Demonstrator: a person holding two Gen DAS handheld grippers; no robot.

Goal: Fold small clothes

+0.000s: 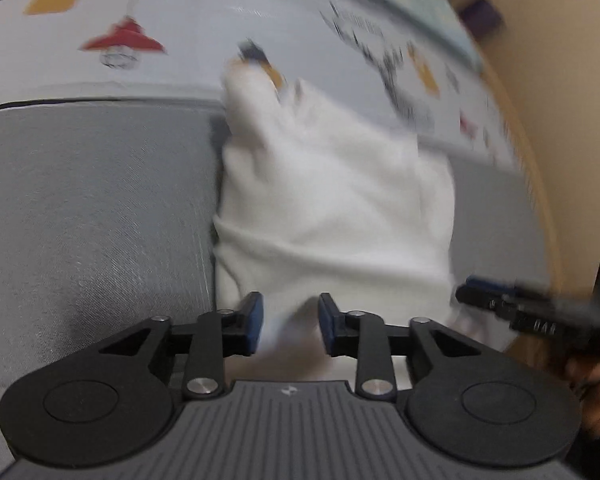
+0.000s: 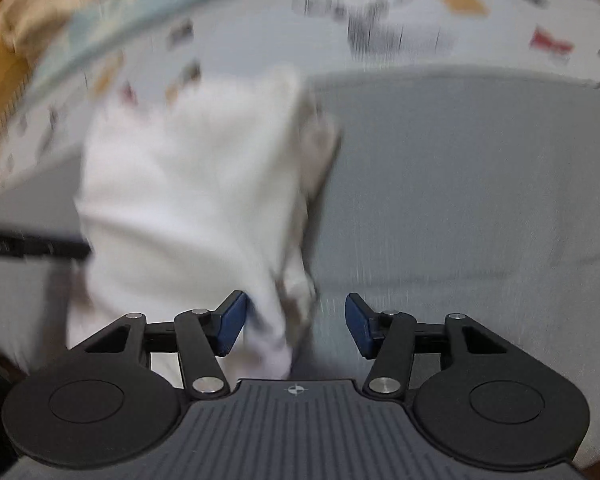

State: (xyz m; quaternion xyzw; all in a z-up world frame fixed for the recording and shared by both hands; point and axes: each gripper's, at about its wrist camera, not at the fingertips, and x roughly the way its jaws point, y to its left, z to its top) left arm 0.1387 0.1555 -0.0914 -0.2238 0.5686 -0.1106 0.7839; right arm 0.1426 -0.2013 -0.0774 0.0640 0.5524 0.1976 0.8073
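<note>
A small white garment (image 1: 332, 200) lies bunched on a grey cushion (image 1: 96, 216); it also shows in the right wrist view (image 2: 188, 200). My left gripper (image 1: 291, 322) is open, its blue pads (image 1: 255, 320) on either side of the garment's near edge. My right gripper (image 2: 296, 326) is open, with the garment's near right corner between its jaws, close to the left pad (image 2: 232, 322). The right gripper shows blurred in the left wrist view (image 1: 500, 300); the left gripper's fingertip (image 2: 40, 246) shows at the left of the right wrist view. Both views are motion-blurred.
A pale sheet printed with coloured figures (image 1: 260, 20) lies behind the cushion, also in the right wrist view (image 2: 380, 20). A wooden edge (image 1: 548, 120) runs along the right. Crumpled beige cloth (image 2: 32, 12) sits at the far left of the right wrist view.
</note>
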